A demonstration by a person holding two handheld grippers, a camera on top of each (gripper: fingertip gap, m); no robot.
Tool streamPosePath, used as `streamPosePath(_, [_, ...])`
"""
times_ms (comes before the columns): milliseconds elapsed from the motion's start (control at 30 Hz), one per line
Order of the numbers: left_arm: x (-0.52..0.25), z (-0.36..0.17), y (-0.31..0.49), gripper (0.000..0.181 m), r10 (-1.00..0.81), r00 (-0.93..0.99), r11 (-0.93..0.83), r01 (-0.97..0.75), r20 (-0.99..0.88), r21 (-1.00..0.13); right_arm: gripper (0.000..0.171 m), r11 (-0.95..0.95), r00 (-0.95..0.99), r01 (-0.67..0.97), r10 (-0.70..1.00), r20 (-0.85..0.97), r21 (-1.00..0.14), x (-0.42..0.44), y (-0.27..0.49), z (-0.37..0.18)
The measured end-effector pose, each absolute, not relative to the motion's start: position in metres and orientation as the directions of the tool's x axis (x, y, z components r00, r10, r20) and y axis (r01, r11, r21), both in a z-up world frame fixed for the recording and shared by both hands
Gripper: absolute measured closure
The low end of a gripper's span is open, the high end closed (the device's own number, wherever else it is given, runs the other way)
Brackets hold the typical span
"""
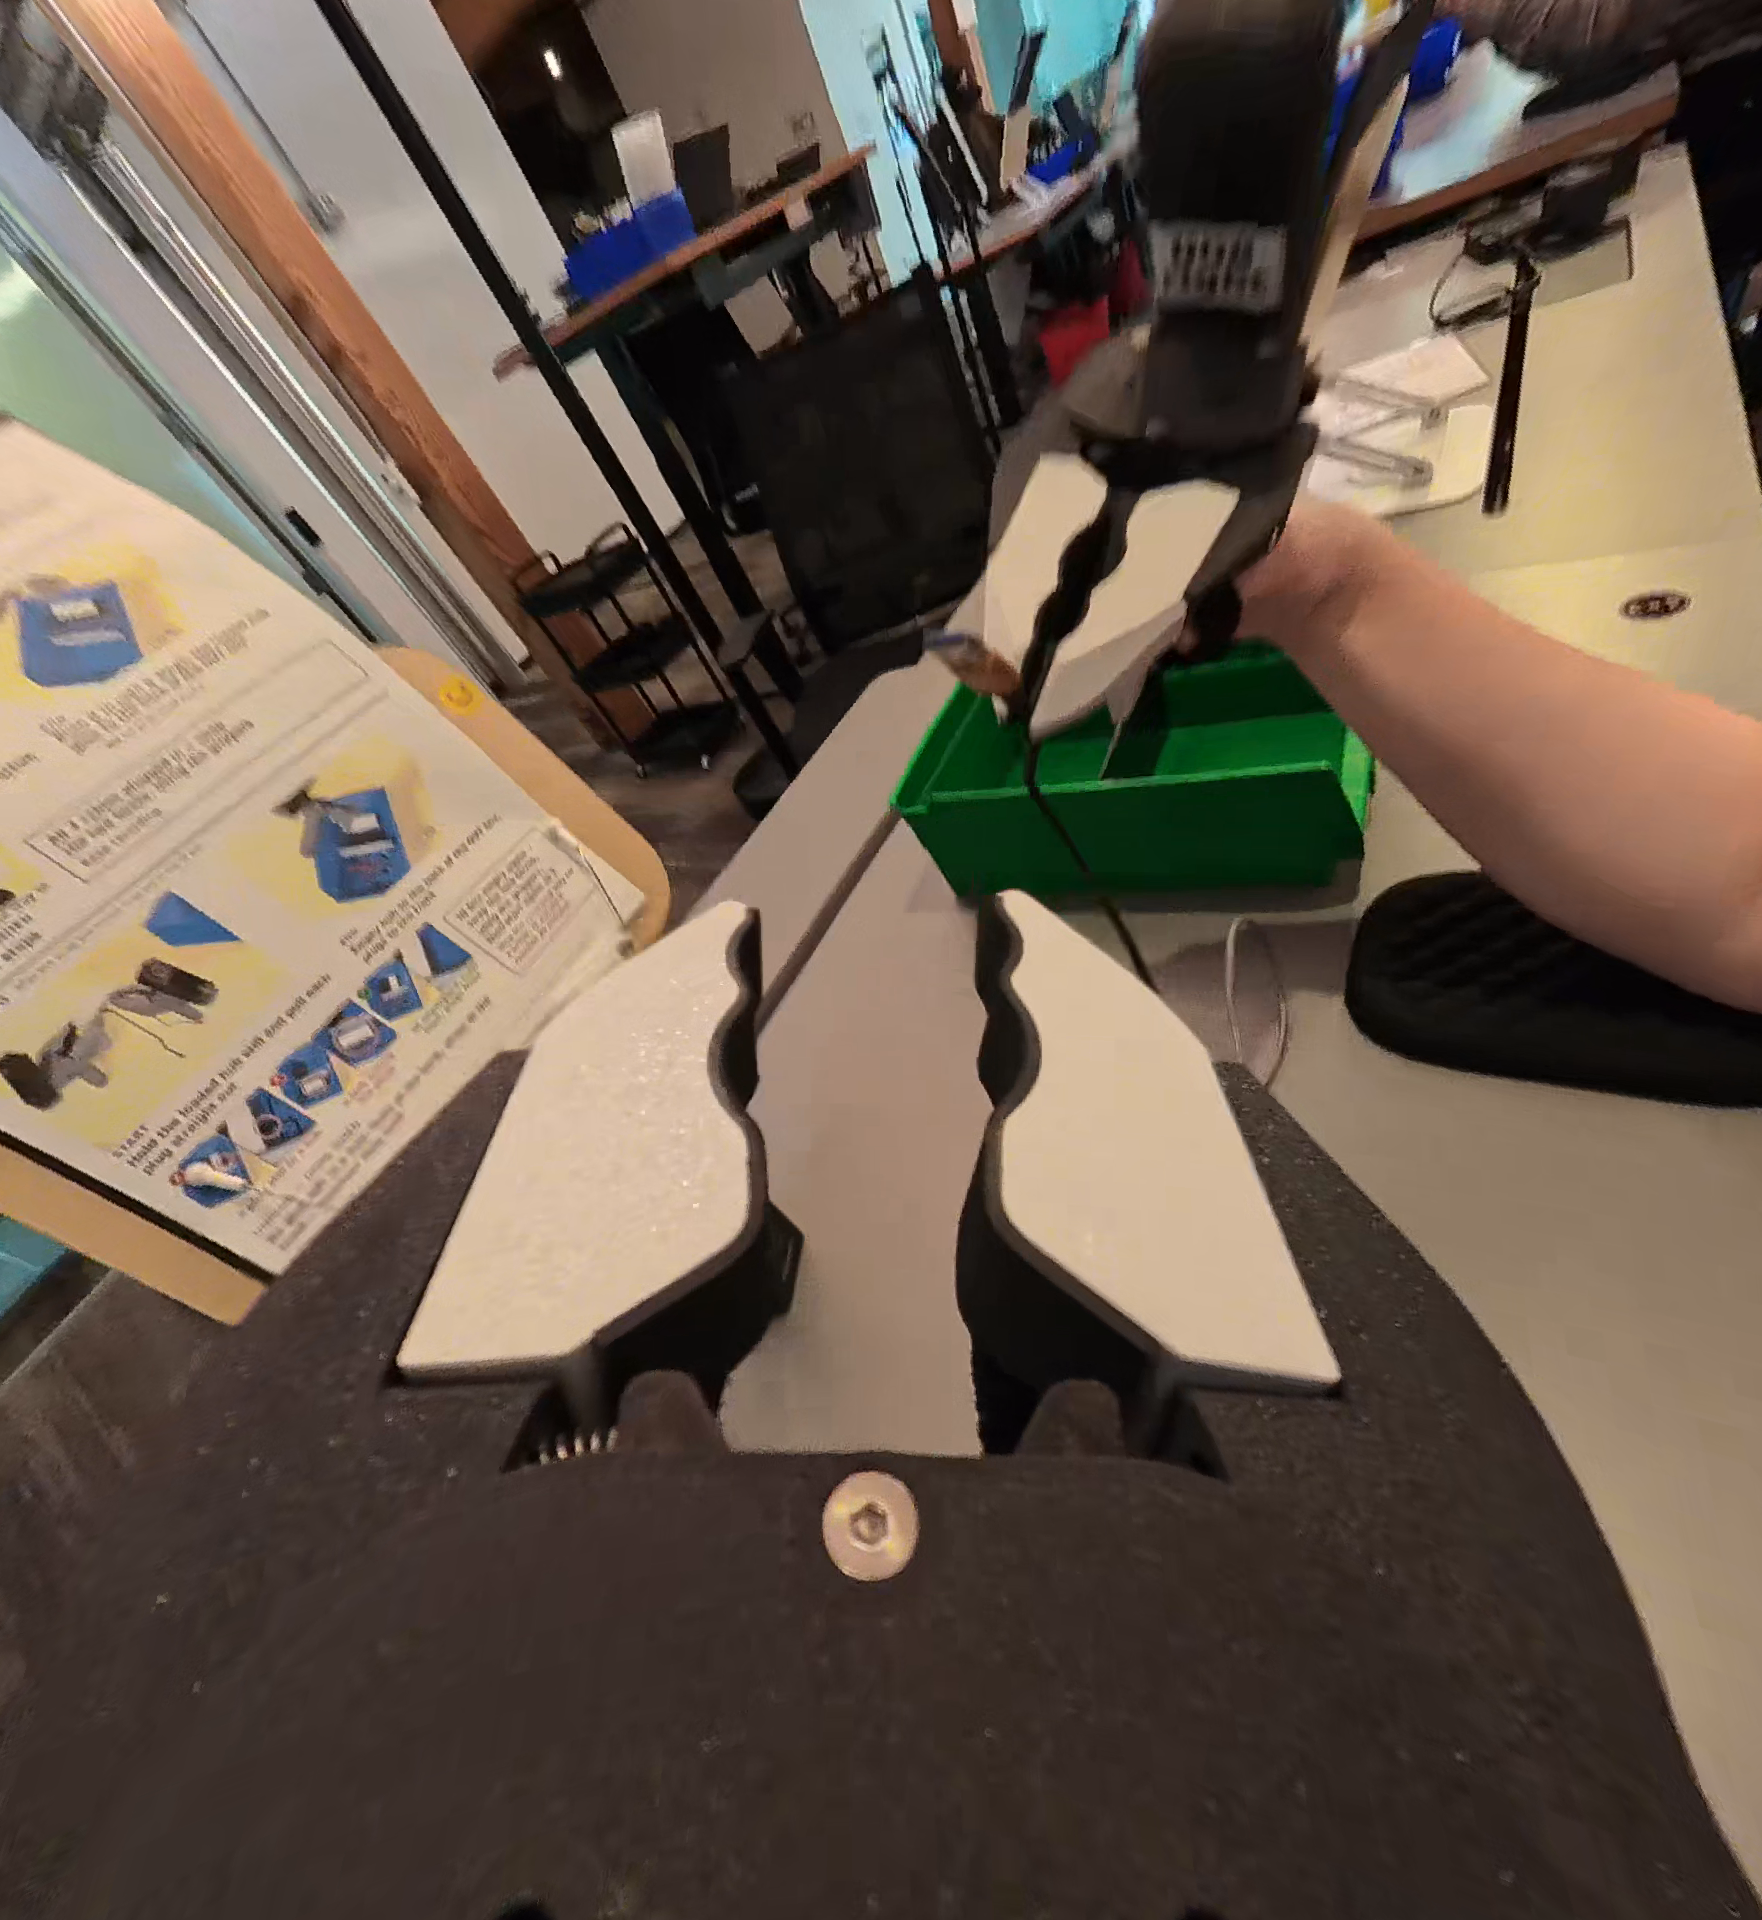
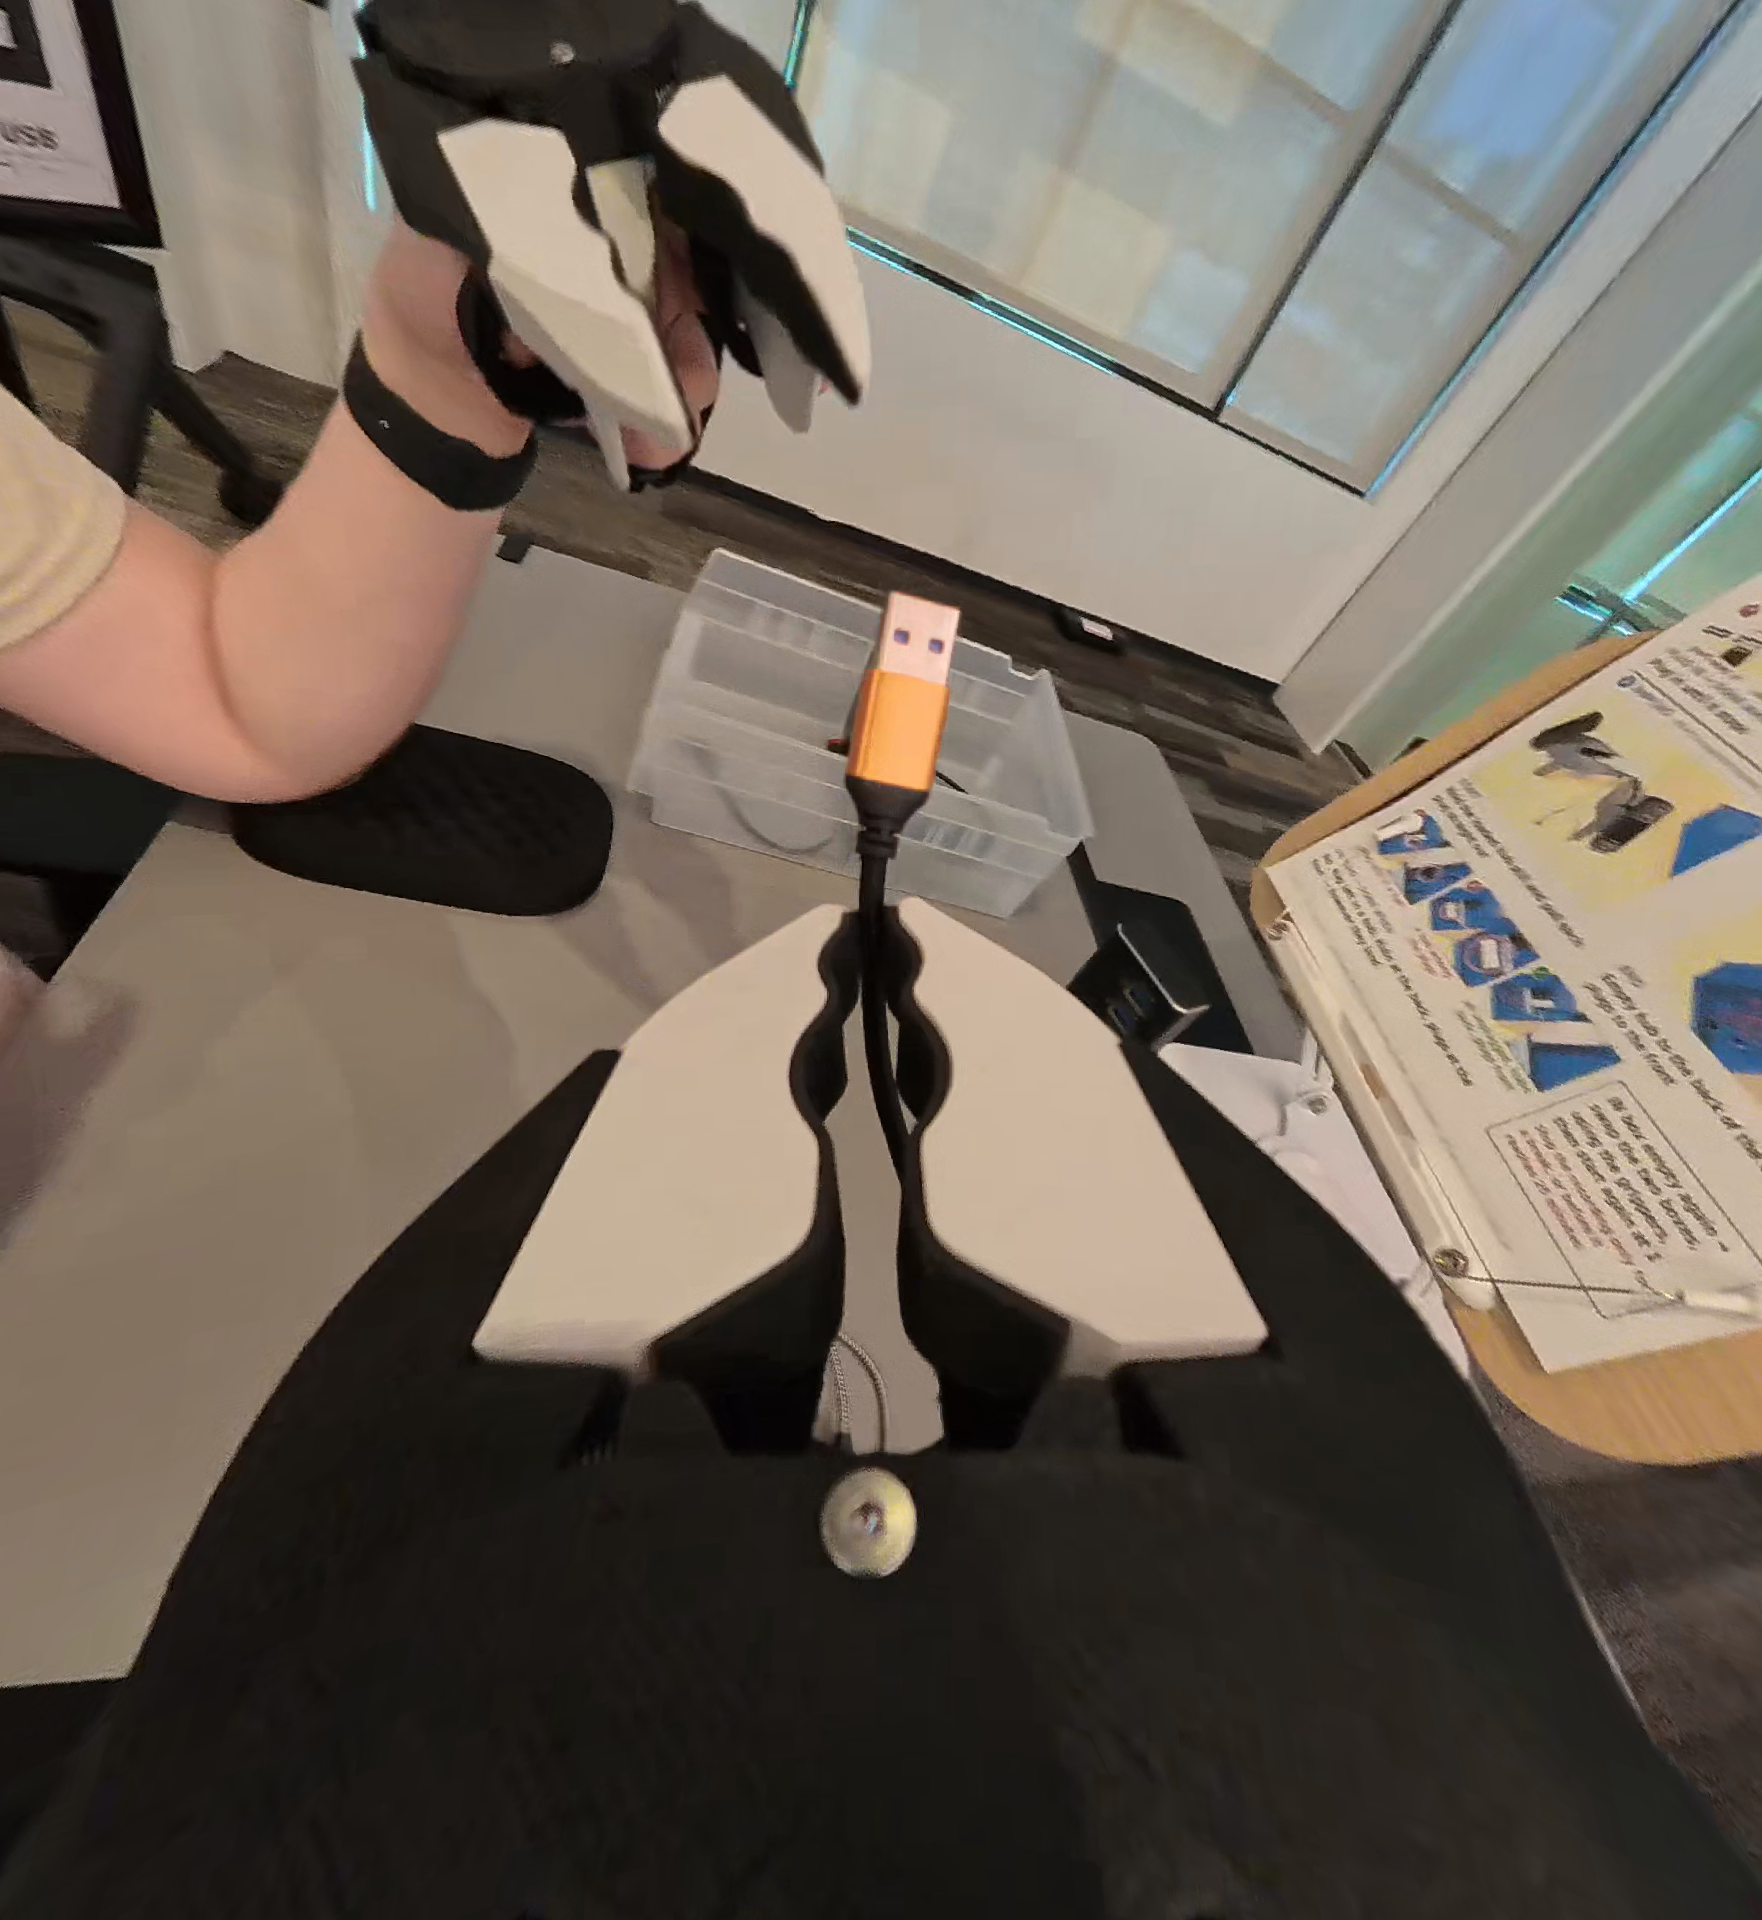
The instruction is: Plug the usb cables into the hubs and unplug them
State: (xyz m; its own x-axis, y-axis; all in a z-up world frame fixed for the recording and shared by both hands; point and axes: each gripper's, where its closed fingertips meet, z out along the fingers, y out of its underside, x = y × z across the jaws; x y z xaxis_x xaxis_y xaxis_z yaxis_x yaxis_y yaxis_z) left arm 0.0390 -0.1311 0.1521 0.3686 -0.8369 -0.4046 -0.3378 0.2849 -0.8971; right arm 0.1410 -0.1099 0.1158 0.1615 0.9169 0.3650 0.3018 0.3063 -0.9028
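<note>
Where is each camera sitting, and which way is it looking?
Left wrist view: sits on the left gripper, looking along its open fingers over the grey table toward the green bin; the person's right forearm shows.
Right wrist view: sits on the right gripper, looking along its fingers, shut on the USB cable, toward the clear plastic bin; the left forearm shows.
Shared: each sees the other gripper, the black pad and the instruction sheet.

Light: bright daylight through windows [image 2: 1220,208] | Shadows: soft on table [image 2: 337,1039] | Blur: far right gripper [image 1: 1064,665] smeared | Edges: strong wide-angle bending, instruction board [image 1: 233,883] fuzzy
</note>
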Motion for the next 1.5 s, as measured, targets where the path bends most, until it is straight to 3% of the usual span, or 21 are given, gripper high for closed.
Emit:
streamPosePath(400, [0.062,0.133,-0.088,0.142,-0.873,0.437,0.104,-0.266,-0.216,-0.958,0.166,0.227,0.32,0.495,0.85,0.419,-0.839,0.139,-0.067,0.095])
streamPosePath(567, [0.068,0.129,-0.075,0.14,-0.851,0.457,0.14,-0.277,-0.259,-0.95,0.166,0.174,0.333,0.535,0.856,0.396,-0.827,0.135,-0.049,0.078])
streamPosePath(733, [0.08,0.108,-0.075,0.131,-0.81,0.334,0.337,-0.409,-0.483,-0.848,0.166,0.165,0.183,0.43,0.947,0.265,-0.888,0.124,-0.07,0.076])
streamPosePath(867, [0.095,0.104,-0.102,0.13,-0.782,0.191,0.513,-0.341,-0.593,-0.788,0.166,0.122,-0.013,0.337,0.992,0.125,-0.933,0.122,-0.1,0.075])
streamPosePath(1033, [0.099,0.097,-0.127,0.129,-0.782,0.061,0.583,-0.281,-0.62,-0.763,0.166,0.097,-0.191,0.362,0.981,0.028,-0.927,0.115,-0.124,0.059])
streamPosePath(1100, [0.098,0.097,-0.138,0.138,-0.807,0.005,0.578,-0.205,-0.591,-0.79,0.166,0.097,-0.235,0.387,0.972,0.003,-0.917,0.111,-0.131,0.053])
streamPosePath(1167, [0.096,0.091,-0.149,0.149,-0.817,-0.084,0.576,-0.157,-0.57,-0.802,0.166,0.089,-0.294,0.366,0.955,-0.024,-0.926,0.106,-0.139,0.053])
streamPosePath(1500, [0.1,0.081,-0.161,0.156,-0.833,-0.209,0.54,-0.11,-0.512,-0.834,0.166,0.036,-0.462,0.273,0.881,-0.098,-0.961,0.095,-0.156,0.058])
